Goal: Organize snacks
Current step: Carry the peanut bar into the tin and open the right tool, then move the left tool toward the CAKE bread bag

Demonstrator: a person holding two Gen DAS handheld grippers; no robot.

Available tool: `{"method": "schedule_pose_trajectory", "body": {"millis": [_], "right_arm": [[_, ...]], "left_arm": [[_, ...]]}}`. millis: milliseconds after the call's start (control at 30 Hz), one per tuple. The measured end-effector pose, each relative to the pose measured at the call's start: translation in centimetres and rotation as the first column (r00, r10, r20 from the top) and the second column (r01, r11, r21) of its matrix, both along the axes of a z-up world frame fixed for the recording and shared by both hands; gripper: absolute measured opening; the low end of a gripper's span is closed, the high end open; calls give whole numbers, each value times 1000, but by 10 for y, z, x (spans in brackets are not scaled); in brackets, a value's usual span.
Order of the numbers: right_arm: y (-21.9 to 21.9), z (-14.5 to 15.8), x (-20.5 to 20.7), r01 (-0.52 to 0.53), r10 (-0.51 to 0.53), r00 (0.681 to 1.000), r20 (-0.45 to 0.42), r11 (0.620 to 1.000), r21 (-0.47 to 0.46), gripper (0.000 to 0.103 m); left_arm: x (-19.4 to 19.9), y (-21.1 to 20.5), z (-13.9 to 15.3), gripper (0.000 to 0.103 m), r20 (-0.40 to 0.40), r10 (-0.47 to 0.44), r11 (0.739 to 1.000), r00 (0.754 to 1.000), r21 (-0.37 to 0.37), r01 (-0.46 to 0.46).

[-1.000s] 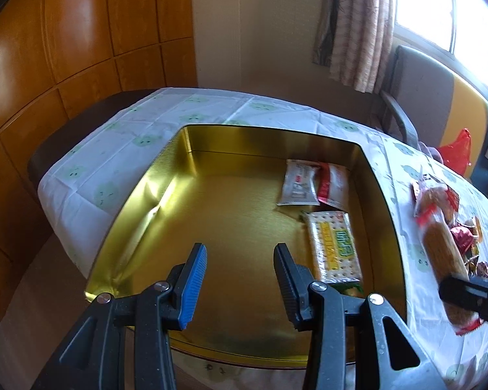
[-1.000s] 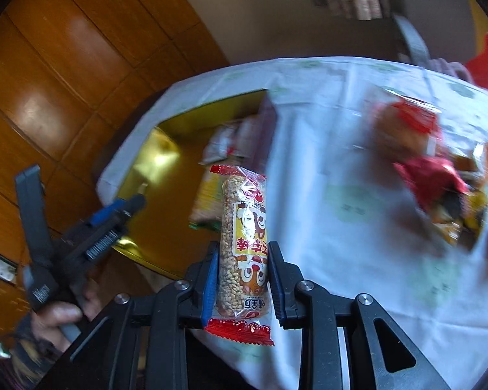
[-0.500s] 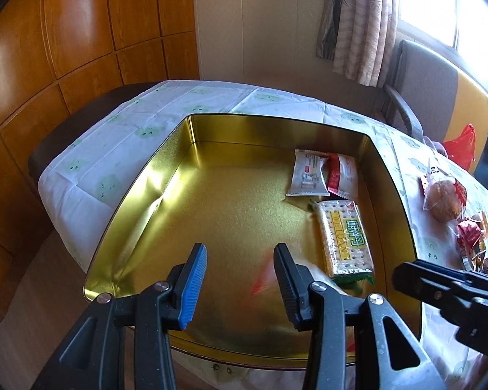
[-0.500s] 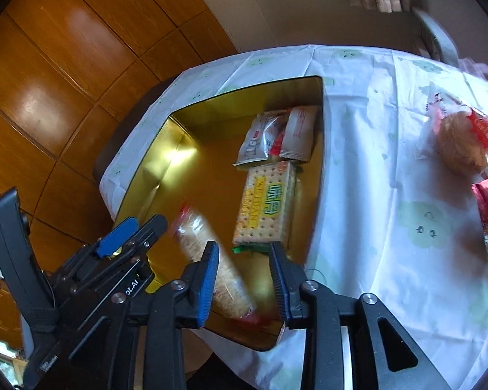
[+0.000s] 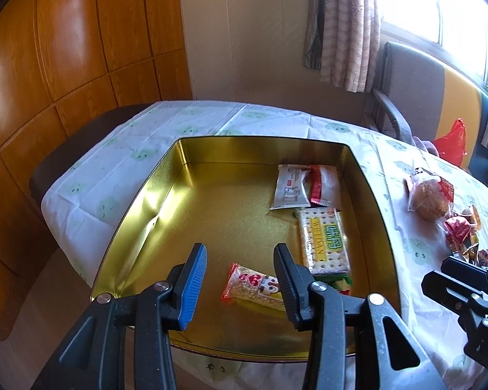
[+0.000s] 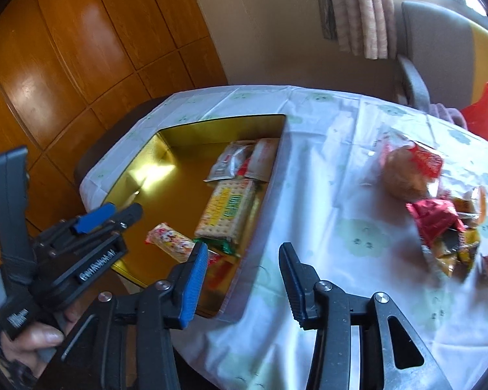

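A gold tin tray [image 5: 140,214] [image 6: 136,162] sits on the clothed table. Inside lie a cracker pack [image 5: 323,240] [image 6: 226,209], two small packets [image 5: 305,187] [image 6: 244,161] and a long rice-puff bar in a red-ended wrapper [image 5: 253,287] [image 6: 170,242], near the tray's front. My left gripper [image 5: 240,279] [image 6: 109,216] hovers open over the tray's near edge, holding nothing. My right gripper [image 6: 244,279] is over the cloth just right of the tray, its jaws opening and empty; its body shows in the left wrist view [image 5: 465,289].
Loose snacks lie on the cloth right of the tray: a bagged bun [image 5: 427,196] [image 6: 406,174] and a heap of red and yellow wrappers [image 6: 449,230] [image 5: 463,230]. A chair [image 5: 416,87] with a red bag [image 5: 452,141] stands beyond the table. Wood panelling lines the left.
The rice-puff bar left my right gripper and dropped into the tray's front. The right gripper's jaws widened and it swung right over the cloth. The left gripper stayed put.
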State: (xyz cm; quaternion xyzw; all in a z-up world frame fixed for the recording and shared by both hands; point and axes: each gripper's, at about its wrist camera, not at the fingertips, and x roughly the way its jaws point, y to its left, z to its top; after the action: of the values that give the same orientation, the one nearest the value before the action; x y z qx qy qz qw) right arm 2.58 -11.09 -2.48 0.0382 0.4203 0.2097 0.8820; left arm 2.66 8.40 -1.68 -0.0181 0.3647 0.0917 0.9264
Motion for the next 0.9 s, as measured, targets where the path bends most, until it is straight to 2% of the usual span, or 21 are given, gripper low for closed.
{"method": "schedule_pose_trajectory", "body": {"millis": [400, 900], "right_arm": [[-34, -9, -8, 84, -84, 997, -1, 996, -16, 47], [-69, -18, -13, 168, -169, 986, -9, 985, -23, 53]], "left_arm": [[-7, -20, 6, 44, 14, -60, 998, 998, 28, 60], [-5, -45, 6, 44, -2, -132, 989, 991, 61, 132]]}}
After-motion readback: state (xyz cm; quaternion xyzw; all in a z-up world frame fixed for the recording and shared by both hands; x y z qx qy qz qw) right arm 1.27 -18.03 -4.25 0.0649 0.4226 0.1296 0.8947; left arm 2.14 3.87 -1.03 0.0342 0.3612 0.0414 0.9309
